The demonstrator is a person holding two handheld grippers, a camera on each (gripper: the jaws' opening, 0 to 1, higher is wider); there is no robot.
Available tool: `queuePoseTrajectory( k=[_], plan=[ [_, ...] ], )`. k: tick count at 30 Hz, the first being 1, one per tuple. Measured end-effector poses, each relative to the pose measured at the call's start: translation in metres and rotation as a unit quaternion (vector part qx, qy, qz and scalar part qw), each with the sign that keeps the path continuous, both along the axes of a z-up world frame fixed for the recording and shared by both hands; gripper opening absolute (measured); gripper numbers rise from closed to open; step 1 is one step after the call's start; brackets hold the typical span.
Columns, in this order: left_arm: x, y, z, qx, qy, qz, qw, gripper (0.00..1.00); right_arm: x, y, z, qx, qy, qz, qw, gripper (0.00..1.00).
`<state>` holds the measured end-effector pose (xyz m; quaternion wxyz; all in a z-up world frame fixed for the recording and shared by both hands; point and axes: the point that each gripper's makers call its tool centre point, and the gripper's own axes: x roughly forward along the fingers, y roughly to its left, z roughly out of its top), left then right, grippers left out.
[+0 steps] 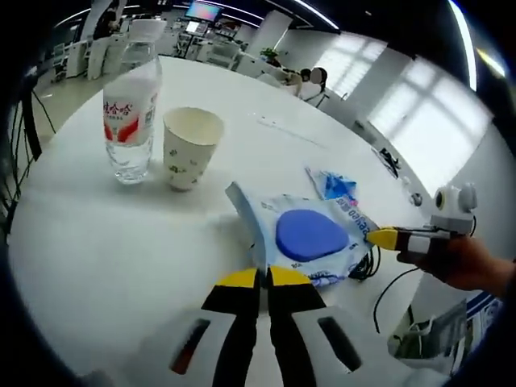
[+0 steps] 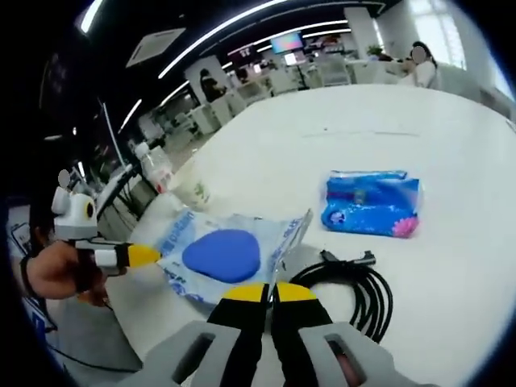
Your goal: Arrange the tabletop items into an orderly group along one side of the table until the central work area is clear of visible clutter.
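Both grippers pinch the same flat white-and-blue wet-wipe pack with the blue oval lid [image 1: 309,235]: the left gripper [image 1: 264,276] has its jaws shut on one edge, the right gripper [image 2: 269,291] on the opposite edge. Beyond the left jaws stand a clear plastic water bottle [image 1: 129,113] and a white paper cup [image 1: 189,147]. Just right of the right jaws lies a coiled black cable [image 2: 355,286], with a blue tissue packet [image 2: 372,202] farther out.

Wet-wipes pack [image 1: 310,238], white/blue w/ big blue oval lid, lies flat centre-right of left gripper view, pinched at both ends by the grippers; in right gripper view it's lower centre-left. Water bottle [image 1: 130,113], clear, red/white label, upright upper left of left gripper view; paper cup [image 1: 190,147] upright just beside it. Blue tissue pack [image 2: 372,203] lies flat centre-right of right gripper view. Black cable [image 2: 355,289], coiled, lower right, near wipes
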<state>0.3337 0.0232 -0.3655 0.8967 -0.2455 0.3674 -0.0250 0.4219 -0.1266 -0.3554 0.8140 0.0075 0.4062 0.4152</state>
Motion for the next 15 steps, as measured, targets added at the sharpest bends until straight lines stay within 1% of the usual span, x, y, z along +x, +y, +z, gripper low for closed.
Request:
queuePoseTrajectory(
  k=[5,6,7,9,12,14,15],
  plan=[
    [0.015,0.004,-0.004,-0.003,0.003,0.005,1.0,0.0,0.013,0.008,0.002,0.002,-0.005,0.007,1.0,0.0],
    [0.02,0.007,-0.007,-0.003,0.004,0.006,1.0,0.0,0.015,0.008,0.002,0.002,-0.005,0.008,1.0,0.0],
    [0.024,0.009,-0.009,-0.005,0.004,0.008,0.9999,0.0,0.022,0.011,0.001,0.001,-0.005,0.009,0.9999,0.0],
    [0.029,0.012,-0.01,-0.008,0.004,0.012,0.9999,0.0,0.029,0.014,0.0,0.002,-0.006,0.013,0.9999,0.0],
    [0.041,0.019,-0.011,-0.013,-0.002,0.02,0.9997,0.0,0.039,0.02,-0.003,0.003,-0.011,0.022,0.9997,0.0],
    [0.045,0.022,-0.012,-0.016,-0.005,0.022,0.9996,0.0,0.04,0.02,-0.004,0.001,-0.014,0.026,0.9996,0.0],
    [0.048,0.024,-0.014,-0.018,-0.006,0.023,0.9995,0.0,0.045,0.022,-0.005,0.001,-0.014,0.028,0.9995,0.0]
  ],
)
